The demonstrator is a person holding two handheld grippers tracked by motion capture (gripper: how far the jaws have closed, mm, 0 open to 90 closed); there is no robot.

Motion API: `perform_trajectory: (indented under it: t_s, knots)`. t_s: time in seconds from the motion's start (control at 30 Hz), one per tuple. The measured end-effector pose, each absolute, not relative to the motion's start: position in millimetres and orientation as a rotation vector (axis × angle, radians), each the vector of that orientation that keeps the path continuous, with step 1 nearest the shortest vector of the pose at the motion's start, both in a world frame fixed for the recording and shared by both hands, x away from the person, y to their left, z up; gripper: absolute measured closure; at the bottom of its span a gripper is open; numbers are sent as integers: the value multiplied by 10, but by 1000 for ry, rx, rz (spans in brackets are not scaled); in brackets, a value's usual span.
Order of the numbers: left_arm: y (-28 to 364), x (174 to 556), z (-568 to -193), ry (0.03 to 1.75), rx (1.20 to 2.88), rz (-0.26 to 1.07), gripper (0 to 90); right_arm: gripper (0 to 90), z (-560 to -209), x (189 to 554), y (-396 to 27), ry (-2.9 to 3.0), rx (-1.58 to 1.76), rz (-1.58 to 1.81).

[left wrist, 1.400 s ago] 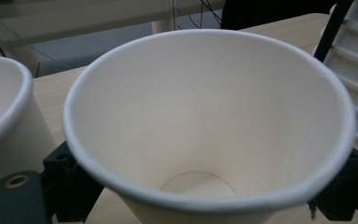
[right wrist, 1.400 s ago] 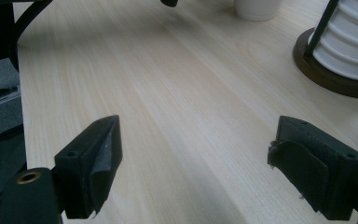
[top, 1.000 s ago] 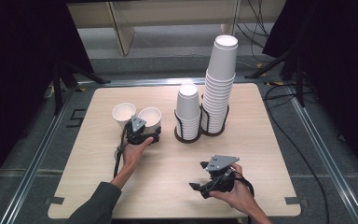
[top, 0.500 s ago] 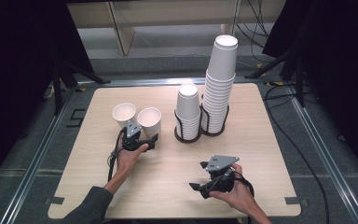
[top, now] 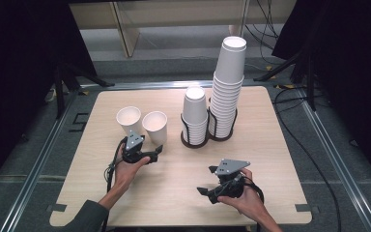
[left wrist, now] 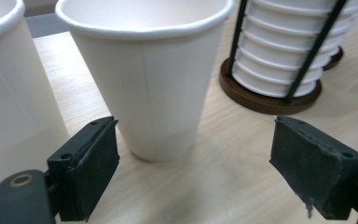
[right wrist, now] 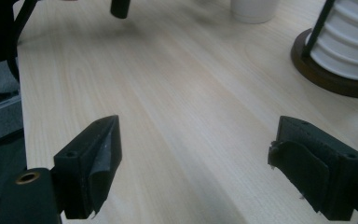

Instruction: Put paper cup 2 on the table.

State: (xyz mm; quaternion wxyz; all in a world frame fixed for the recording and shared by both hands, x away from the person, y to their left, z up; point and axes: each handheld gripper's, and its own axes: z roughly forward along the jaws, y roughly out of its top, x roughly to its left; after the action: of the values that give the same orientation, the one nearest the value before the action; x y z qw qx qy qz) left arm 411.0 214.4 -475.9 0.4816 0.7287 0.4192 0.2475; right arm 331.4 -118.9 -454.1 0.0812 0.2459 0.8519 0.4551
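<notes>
Two white paper cups [top: 141, 123] stand side by side on the wooden surface [top: 270, 145]. The left tongs [top: 150, 153] are wide open and sit just in front of the right cup [left wrist: 144, 70], not touching it. Two tall stacks of cups [top: 228, 87] sit in a black wire holder [top: 207, 133] near the cups. The right tongs [top: 205, 192] are wide open too, low over bare wood, well apart from the cups.

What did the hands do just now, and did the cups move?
The left claw pulled back toward the person, away from the right loose cup, and now sits open just short of it, holding nothing. Both loose cups, the two stacks in their holders and the right claw, open over bare table, stayed where they were.
</notes>
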Motion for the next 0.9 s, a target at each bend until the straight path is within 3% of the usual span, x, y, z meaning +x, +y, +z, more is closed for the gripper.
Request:
perform_trajectory:
  t_s: [0.9]
  knots:
    - [2249, 3426, -4628, 949, 1776, 514, 144, 160, -4533, 3360, -1253, 2482, 788, 1387]
